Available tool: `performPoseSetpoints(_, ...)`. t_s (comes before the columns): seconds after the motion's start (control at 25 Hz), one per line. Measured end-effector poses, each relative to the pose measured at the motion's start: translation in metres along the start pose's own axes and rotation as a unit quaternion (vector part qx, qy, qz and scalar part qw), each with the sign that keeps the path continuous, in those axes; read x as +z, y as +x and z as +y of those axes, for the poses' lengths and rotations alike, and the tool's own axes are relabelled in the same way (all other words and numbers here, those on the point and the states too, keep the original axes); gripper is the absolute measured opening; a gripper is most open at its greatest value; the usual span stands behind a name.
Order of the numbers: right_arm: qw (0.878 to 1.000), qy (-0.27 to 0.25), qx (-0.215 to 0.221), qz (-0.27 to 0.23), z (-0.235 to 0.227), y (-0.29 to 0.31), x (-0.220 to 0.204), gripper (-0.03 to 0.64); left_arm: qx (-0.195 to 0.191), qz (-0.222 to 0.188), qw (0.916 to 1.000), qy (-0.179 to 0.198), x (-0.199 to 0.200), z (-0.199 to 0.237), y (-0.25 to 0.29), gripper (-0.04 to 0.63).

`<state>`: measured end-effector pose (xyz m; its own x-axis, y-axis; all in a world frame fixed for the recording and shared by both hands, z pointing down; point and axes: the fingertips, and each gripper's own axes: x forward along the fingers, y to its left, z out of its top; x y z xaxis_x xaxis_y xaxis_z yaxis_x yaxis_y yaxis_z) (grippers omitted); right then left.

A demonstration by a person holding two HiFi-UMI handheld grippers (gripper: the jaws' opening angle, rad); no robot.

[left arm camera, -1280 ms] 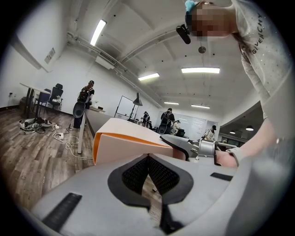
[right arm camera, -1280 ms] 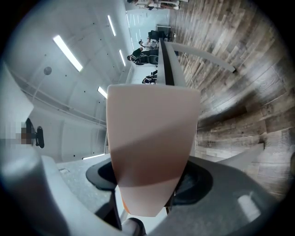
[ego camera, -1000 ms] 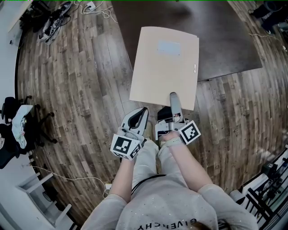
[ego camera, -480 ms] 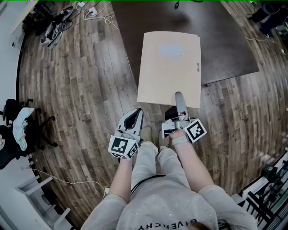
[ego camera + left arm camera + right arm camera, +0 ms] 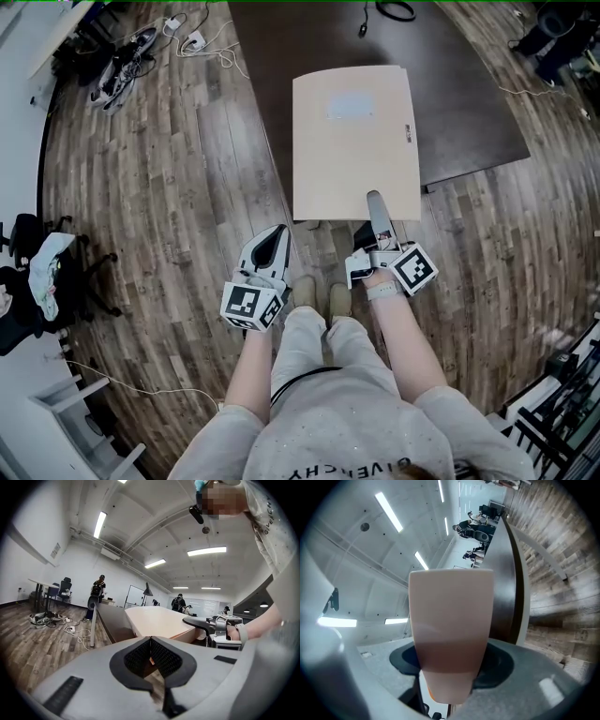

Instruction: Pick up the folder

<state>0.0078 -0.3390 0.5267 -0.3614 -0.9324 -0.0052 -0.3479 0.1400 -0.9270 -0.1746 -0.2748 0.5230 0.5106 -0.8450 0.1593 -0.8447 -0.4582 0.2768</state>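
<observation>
The tan folder (image 5: pixel 356 141), upper centre of the head view over the dark table (image 5: pixel 478 103), is clamped at its near edge by the right tool (image 5: pixel 378 214); the left tool (image 5: pixel 270 248) is closed, empty. Held by one edge, it may sag: lift level and slowly.

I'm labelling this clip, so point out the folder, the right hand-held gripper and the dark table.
folder (image 5: pixel 354 150): head view, middle of its tan cover.
right hand-held gripper (image 5: pixel 377 201): head view, jaw tips at the folder's near edge.
dark table (image 5: pixel 473 103): head view, bare top right of the folder.
</observation>
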Motion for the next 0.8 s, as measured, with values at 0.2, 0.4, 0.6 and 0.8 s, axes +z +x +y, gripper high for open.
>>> performPoseSetpoints(0.2,0.999,-0.036,0.002,0.018,0.016,0.002,0.003,0.275,0.005,-0.010,0.9999,0.008,0.017,0.008,-0.005,-0.002)
performPoseSetpoints(0.4,0.998,-0.056,-0.009,0.029,0.028,0.001,0.011,0.275,0.007,-0.018,0.9997,0.014,0.036,0.009,-0.006,-0.002)
performPoseSetpoints(0.6,0.992,-0.109,-0.023,0.050,0.031,0.003,0.018,0.275,0.003,-0.024,0.9995,0.018,0.047,0.008,-0.001,-0.002)
performPoseSetpoints(0.8,0.983,-0.168,-0.026,0.065,0.037,0.002,0.026,0.275,0.001,-0.028,0.9994,0.021,0.056,0.006,0.002,-0.002)
